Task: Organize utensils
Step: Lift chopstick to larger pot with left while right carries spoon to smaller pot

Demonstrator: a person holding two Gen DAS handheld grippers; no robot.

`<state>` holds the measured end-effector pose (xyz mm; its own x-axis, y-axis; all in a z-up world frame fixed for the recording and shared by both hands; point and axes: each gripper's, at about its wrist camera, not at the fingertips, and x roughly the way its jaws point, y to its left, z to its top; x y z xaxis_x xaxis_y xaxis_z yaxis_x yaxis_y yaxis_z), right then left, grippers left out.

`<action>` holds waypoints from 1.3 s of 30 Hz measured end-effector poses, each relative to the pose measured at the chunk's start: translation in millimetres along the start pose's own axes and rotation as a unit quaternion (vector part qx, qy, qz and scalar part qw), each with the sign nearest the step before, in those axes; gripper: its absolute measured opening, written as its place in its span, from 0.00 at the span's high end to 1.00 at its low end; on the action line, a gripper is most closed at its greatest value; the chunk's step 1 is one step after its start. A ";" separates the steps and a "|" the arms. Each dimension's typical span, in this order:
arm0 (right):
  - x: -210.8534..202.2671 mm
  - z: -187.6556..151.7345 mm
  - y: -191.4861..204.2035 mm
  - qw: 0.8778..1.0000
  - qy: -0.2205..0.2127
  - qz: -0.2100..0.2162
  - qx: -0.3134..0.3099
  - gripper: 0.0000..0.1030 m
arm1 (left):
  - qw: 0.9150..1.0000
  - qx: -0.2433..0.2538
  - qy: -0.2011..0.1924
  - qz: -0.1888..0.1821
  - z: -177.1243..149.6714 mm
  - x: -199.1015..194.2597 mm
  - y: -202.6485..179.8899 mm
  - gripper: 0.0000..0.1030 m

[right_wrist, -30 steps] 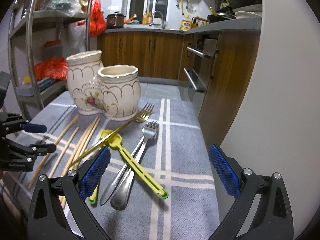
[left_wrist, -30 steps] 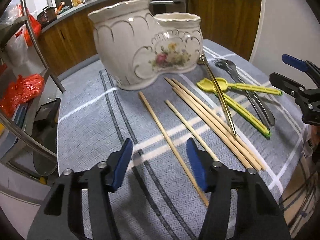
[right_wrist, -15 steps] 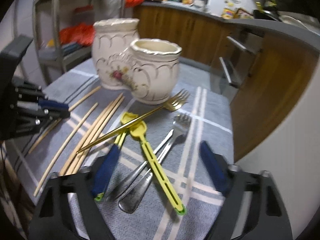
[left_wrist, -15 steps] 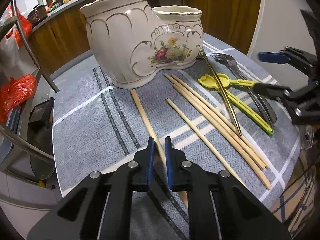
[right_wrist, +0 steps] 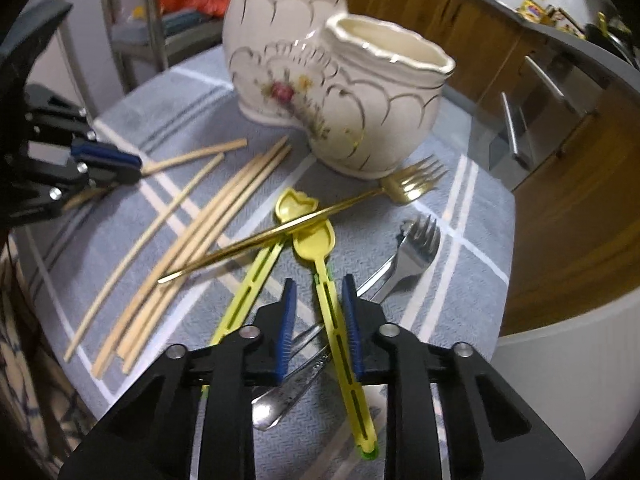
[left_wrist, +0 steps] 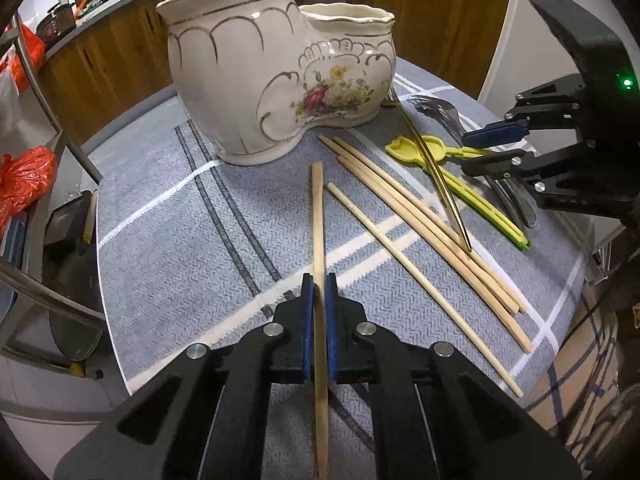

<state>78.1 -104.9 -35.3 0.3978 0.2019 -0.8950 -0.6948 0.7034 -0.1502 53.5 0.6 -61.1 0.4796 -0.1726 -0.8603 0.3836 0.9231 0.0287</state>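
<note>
My left gripper (left_wrist: 319, 286) is shut on a wooden chopstick (left_wrist: 318, 216) that points toward the cream ceramic utensil holder (left_wrist: 276, 60). Several more chopsticks (left_wrist: 416, 216) lie on the cloth to its right. My right gripper (right_wrist: 319, 292) is partly closed, its blue pads on either side of the handle of a yellow plastic spoon (right_wrist: 320, 256), with a small gap still showing. A second yellow spoon (right_wrist: 256, 272), a gold fork (right_wrist: 304, 216) and a steel fork (right_wrist: 412, 248) lie crossed there. The holder (right_wrist: 332, 68) stands behind them.
A grey-blue striped cloth (left_wrist: 192, 232) covers the small table, whose edge falls away at the left and near side. A metal rack (left_wrist: 36, 92) with red bags stands on the left. Wooden kitchen cabinets (right_wrist: 520, 92) are behind.
My left gripper closed on the chopstick and swung it straight along the fingers. My right gripper dropped toward the utensils and narrowed around the yellow spoon's handle.
</note>
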 end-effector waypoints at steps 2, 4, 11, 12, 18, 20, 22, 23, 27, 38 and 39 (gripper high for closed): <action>1.7 2.2 0.6 1.000 0.007 0.003 -0.003 0.88 | 1.000 0.000 -0.002 -0.003 -1.0 -0.1 -0.4 0.95; 3.2 3.4 -0.2 1.000 0.013 0.007 0.001 0.90 | 1.000 0.001 -0.003 -0.005 -2.3 0.2 -0.8 0.95; -10.9 -2.3 -3.0 1.000 0.005 0.003 0.012 0.90 | 1.000 0.000 -0.018 -0.008 -2.5 -2.4 1.3 0.95; -13.8 -4.1 -5.5 1.000 0.000 0.002 0.017 0.90 | 1.000 -0.002 -0.024 -0.008 -2.5 -4.9 1.8 0.95; -42.3 -19.2 -16.3 0.995 -0.078 0.014 0.068 0.90 | 0.996 -0.019 -0.079 -0.025 -4.3 -21.9 6.5 0.95; -51.1 -23.6 -18.9 0.990 -0.108 0.018 0.085 0.90 | 0.995 -0.022 -0.095 -0.028 -5.1 -26.7 7.5 0.95; -57.7 -28.6 -23.7 0.985 -0.135 0.022 0.107 0.90 | 0.993 -0.023 -0.113 -0.027 -6.5 -32.3 8.1 0.95; -61.1 -29.7 -23.9 0.982 -0.148 0.025 0.116 0.90 | 0.991 -0.024 -0.125 -0.031 -7.0 -36.1 8.3 0.95; -72.8 -28.1 -28.3 0.971 -0.194 0.024 0.140 0.90 | 0.985 -0.019 -0.170 -0.029 -7.1 -50.9 8.4 0.95; -101.7 0.2 -41.4 0.939 -0.294 0.025 0.177 0.90 | 0.963 -0.021 -0.269 -0.027 10.4 -91.5 16.8 0.95; -102.6 6.7 -44.3 0.936 -0.300 0.024 0.180 0.90 | 0.960 -0.023 -0.277 -0.028 16.4 -96.3 19.6 0.95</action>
<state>72.0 -152.2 66.0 0.7120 0.5098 -0.4828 -0.5158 0.8463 0.1328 27.8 29.6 30.7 0.8100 -0.3673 -0.4570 0.3923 0.9188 -0.0433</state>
